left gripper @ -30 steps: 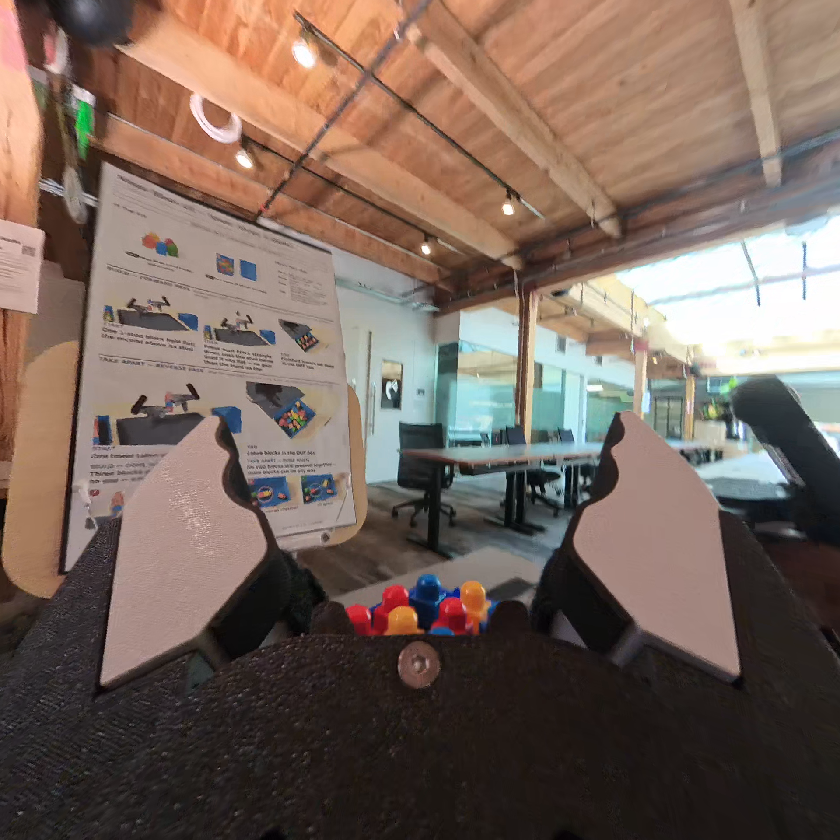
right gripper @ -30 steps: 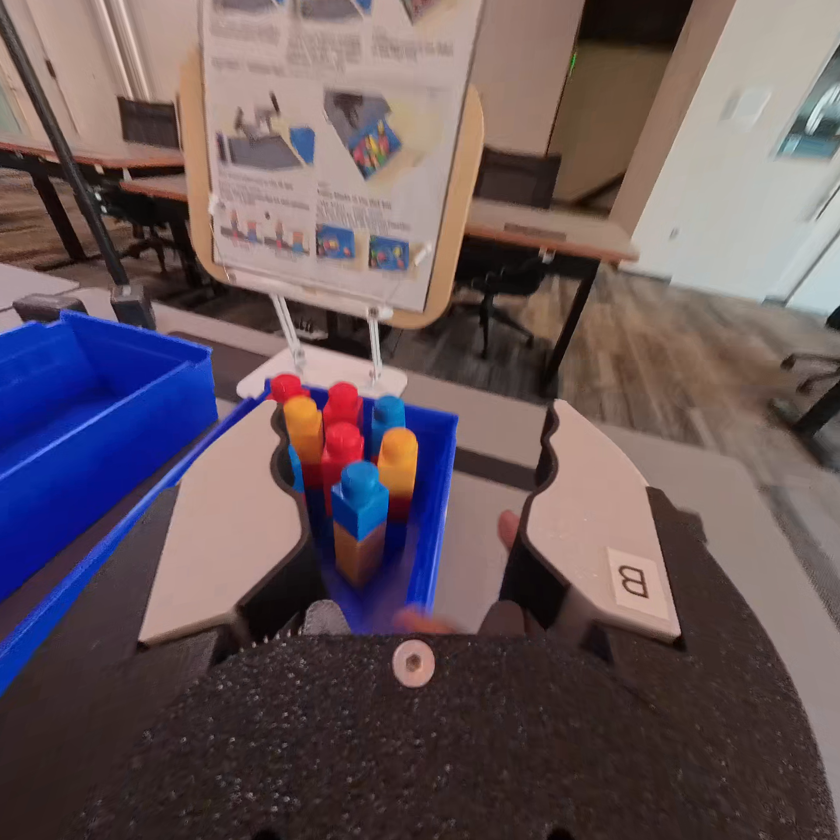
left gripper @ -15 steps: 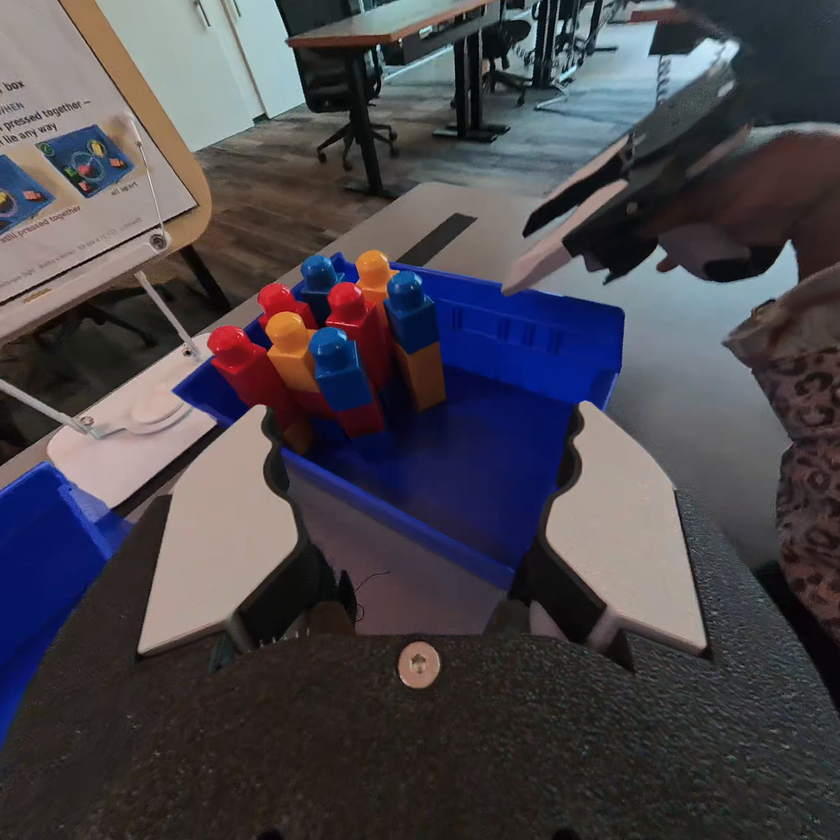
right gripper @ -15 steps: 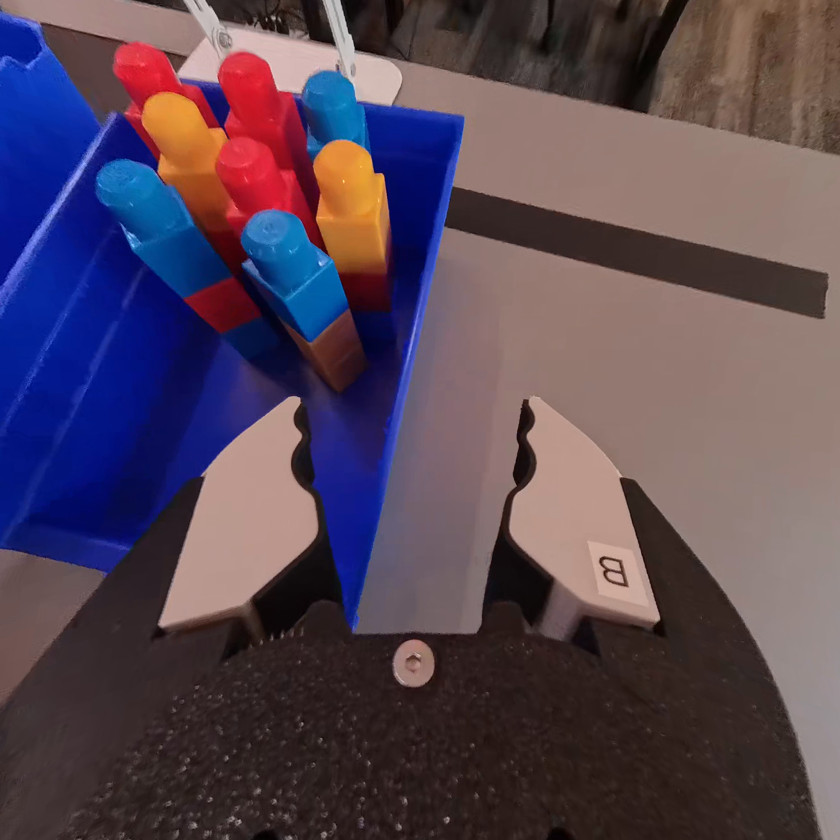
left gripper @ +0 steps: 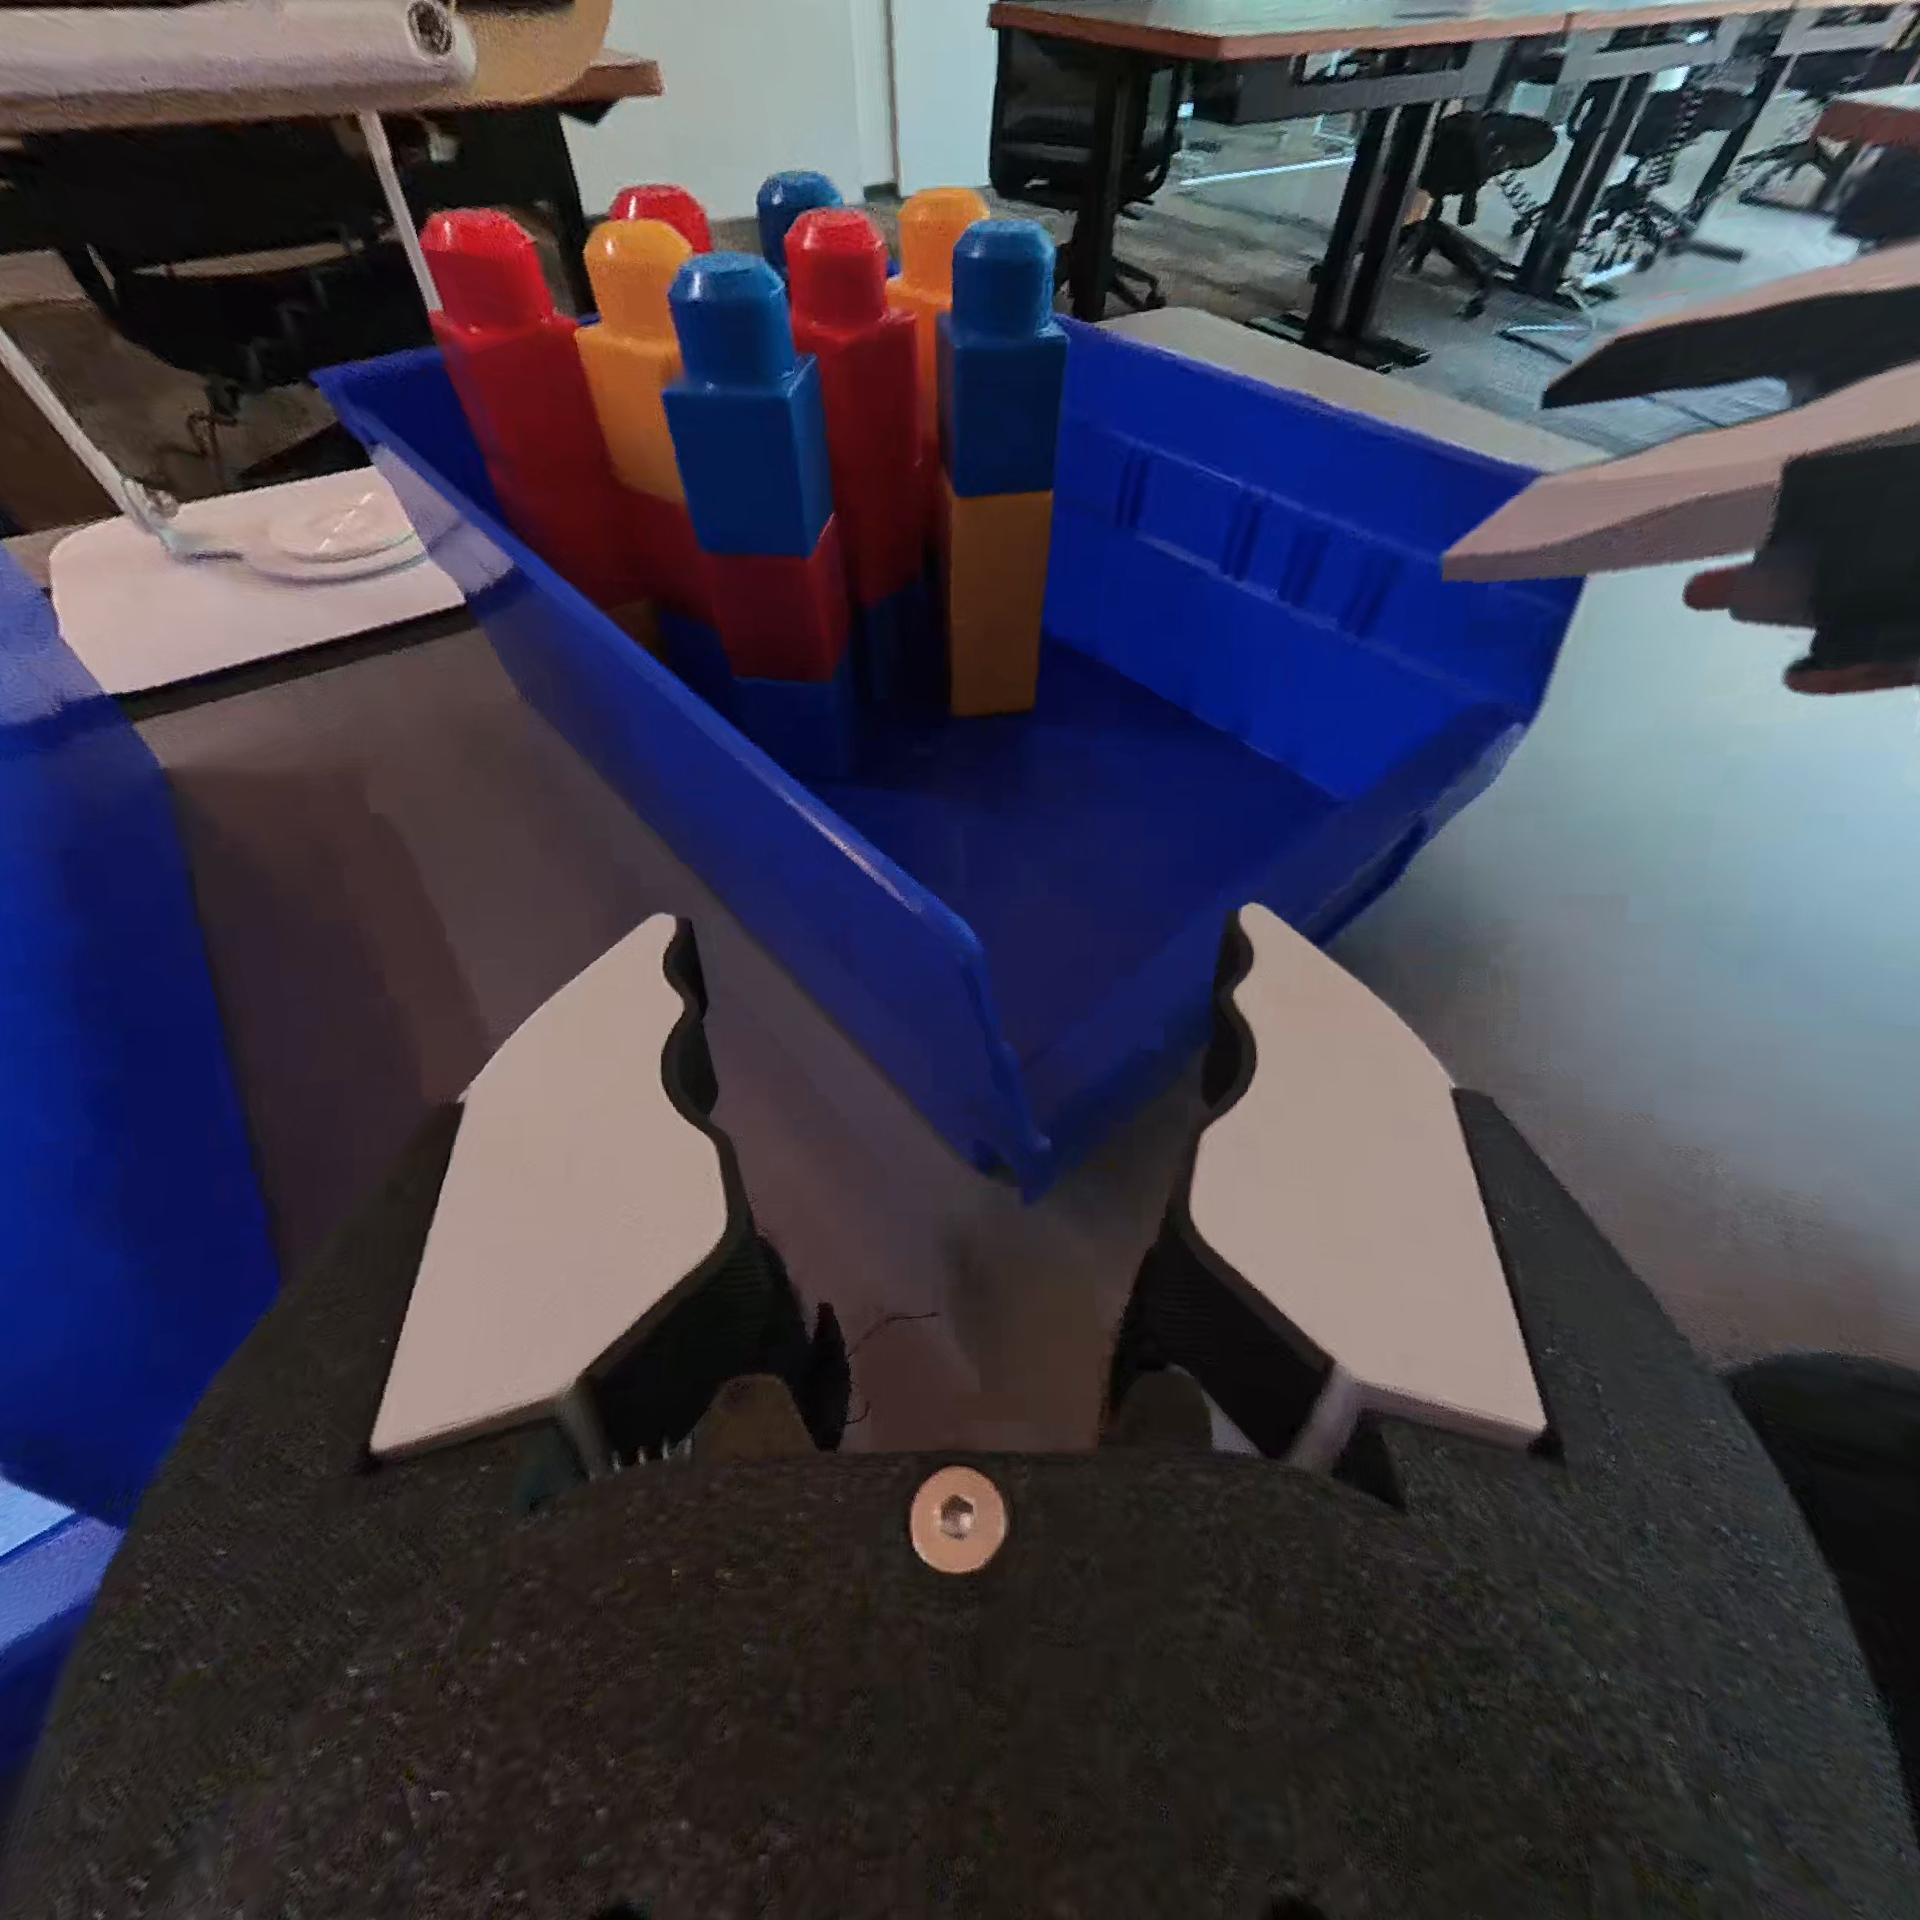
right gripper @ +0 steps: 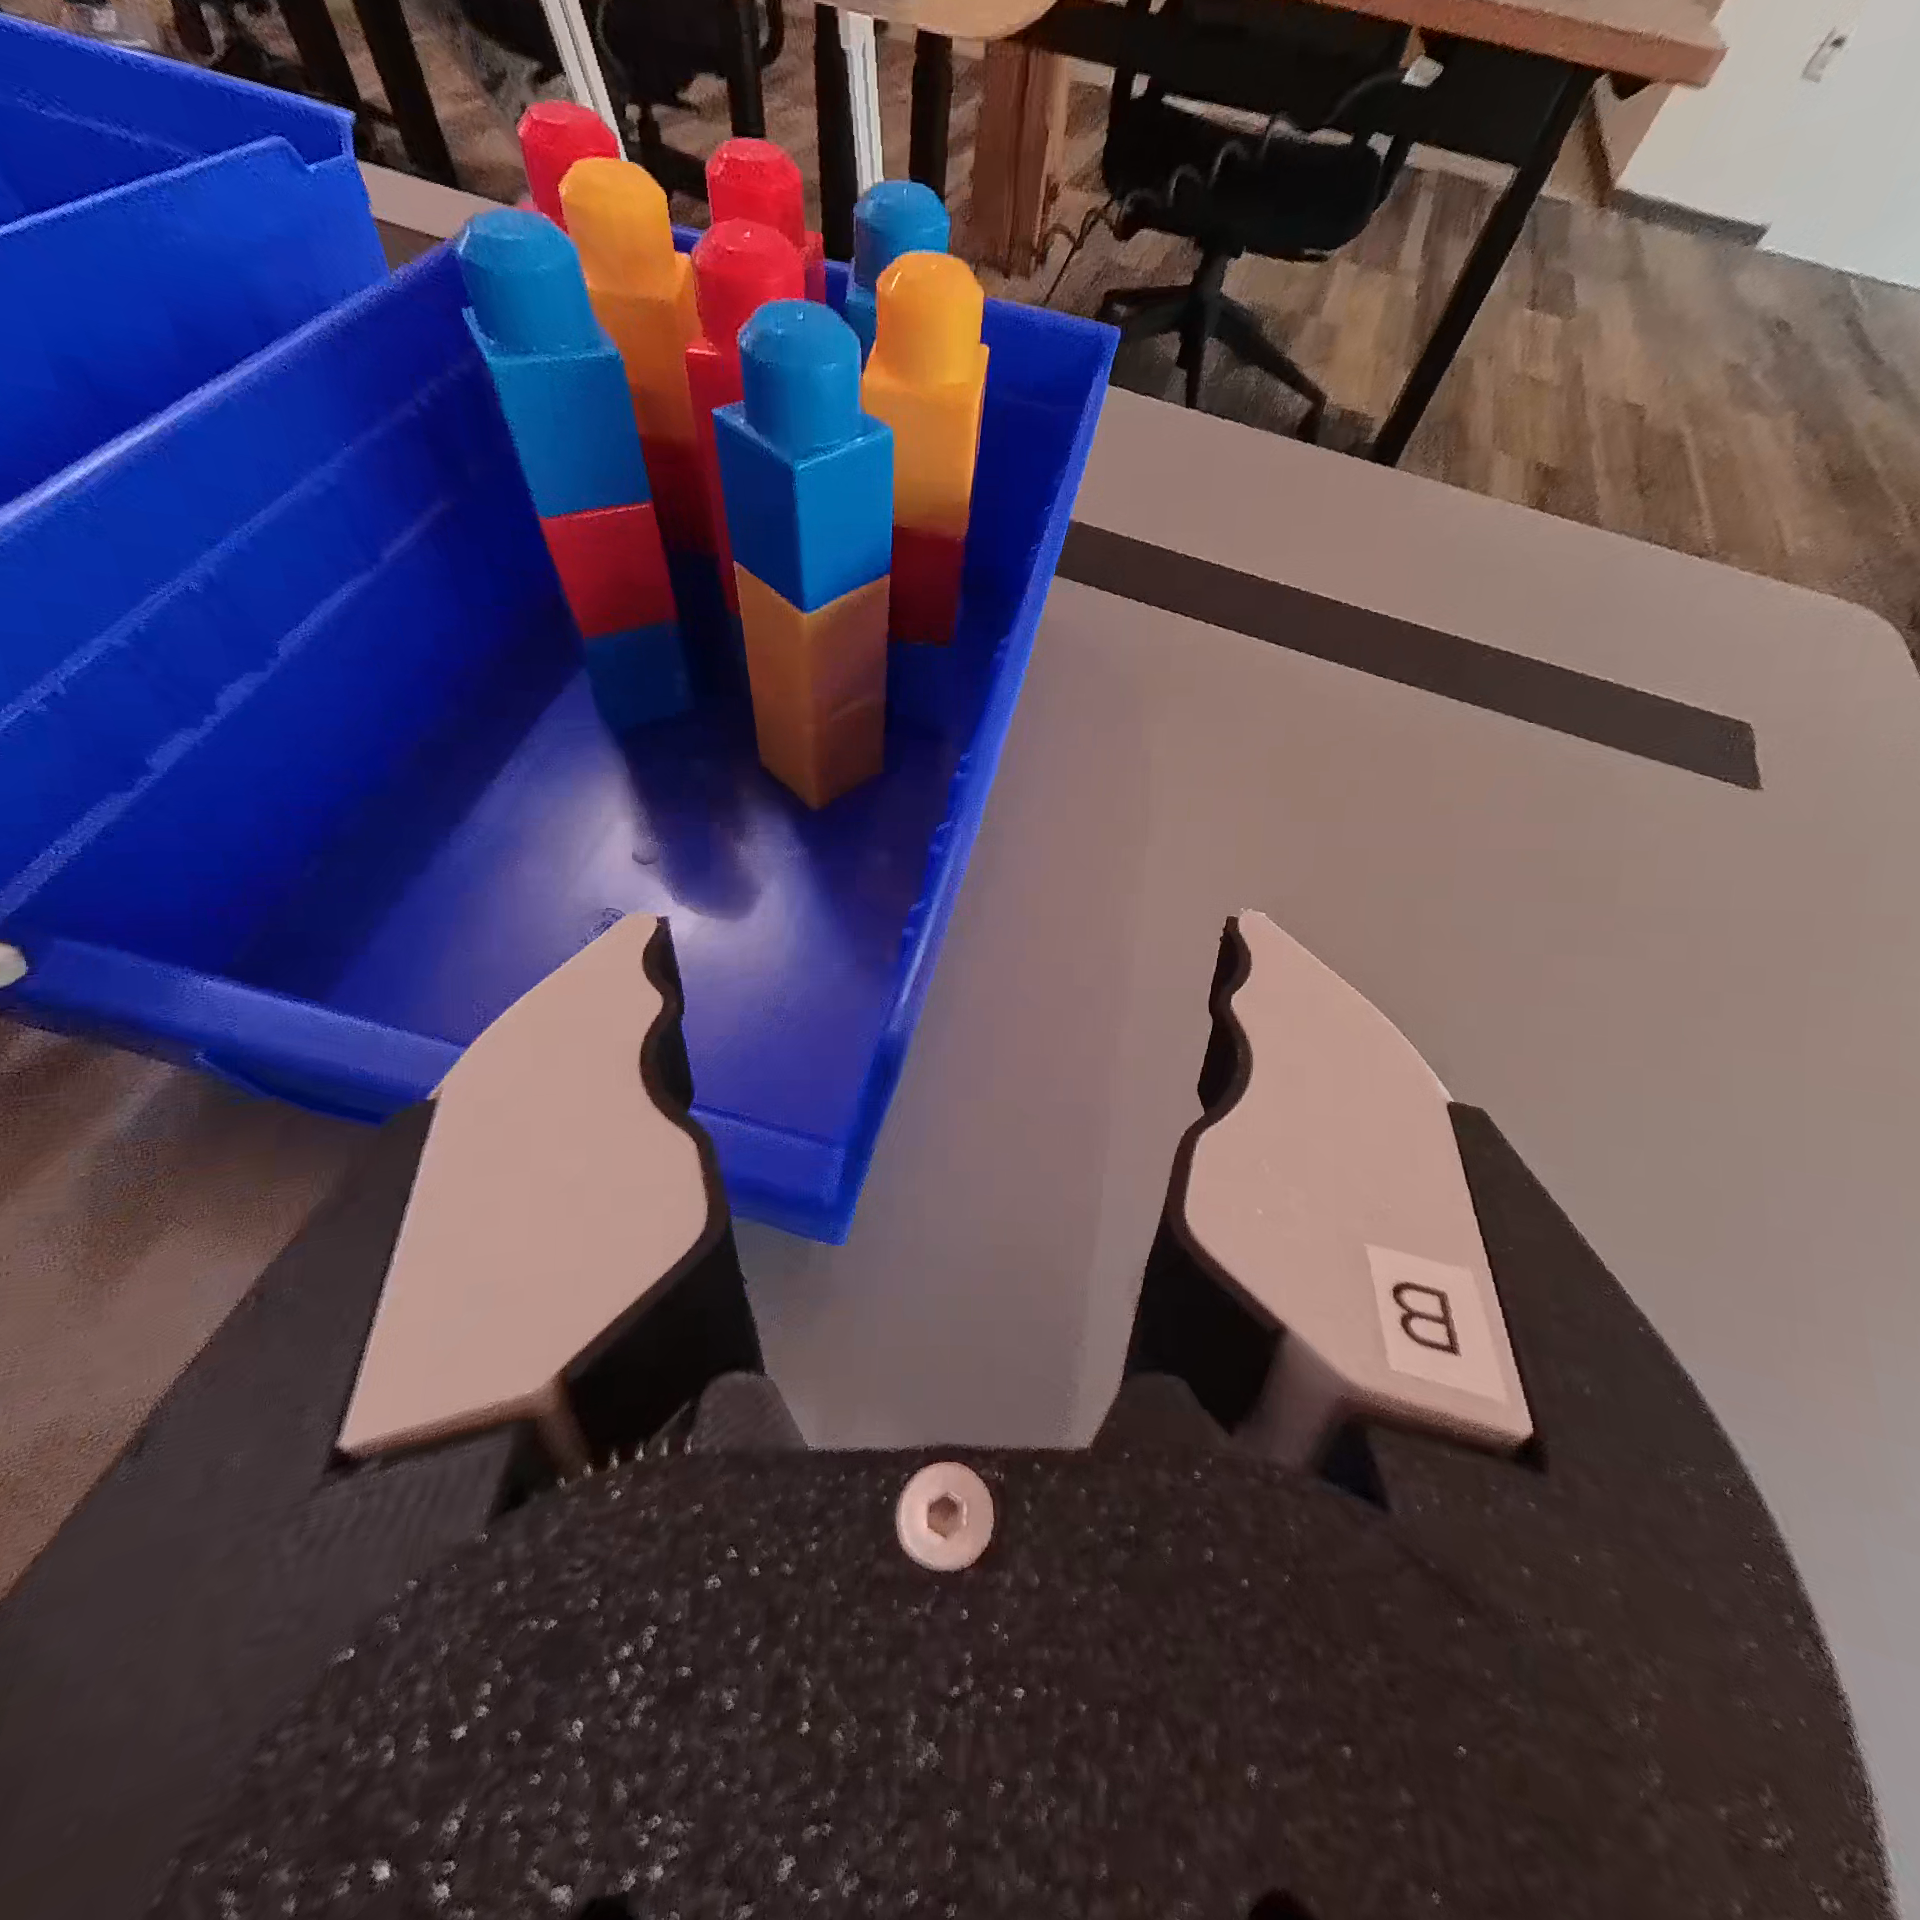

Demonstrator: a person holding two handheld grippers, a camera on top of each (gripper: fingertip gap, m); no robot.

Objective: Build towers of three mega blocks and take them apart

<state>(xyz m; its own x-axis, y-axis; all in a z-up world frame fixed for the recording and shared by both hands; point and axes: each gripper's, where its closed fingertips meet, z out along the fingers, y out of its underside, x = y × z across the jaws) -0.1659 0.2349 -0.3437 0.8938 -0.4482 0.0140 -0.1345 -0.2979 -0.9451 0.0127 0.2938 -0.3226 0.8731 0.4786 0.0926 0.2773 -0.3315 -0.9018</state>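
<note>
Several three-block towers [left gripper: 758,468] in red, orange and blue stand upright, packed together at the far end of a blue bin [left gripper: 1278,582]; they also show in the right wrist view [right gripper: 810,561], in the same bin [right gripper: 260,582]. My left gripper [left gripper: 951,935] is open and empty, low over the bin's near corner. My right gripper [right gripper: 945,925] is open and empty, over the bin's near right corner and the grey table [right gripper: 1403,883]. The right gripper also shows in the left wrist view [left gripper: 1704,457] at the right, above the bin's far side.
A second blue bin [right gripper: 135,239] stands left of the first; it also fills the left edge of the left wrist view [left gripper: 94,987]. A white sign-stand base [left gripper: 260,571] sits behind the bins. A black tape strip [right gripper: 1434,665] crosses the table. Desks and office chairs stand beyond.
Both grippers tilted down from the room and poster toward the bin. Over the last half second both dropped lower and drew back to its near corners. Both jaws stayed open.
</note>
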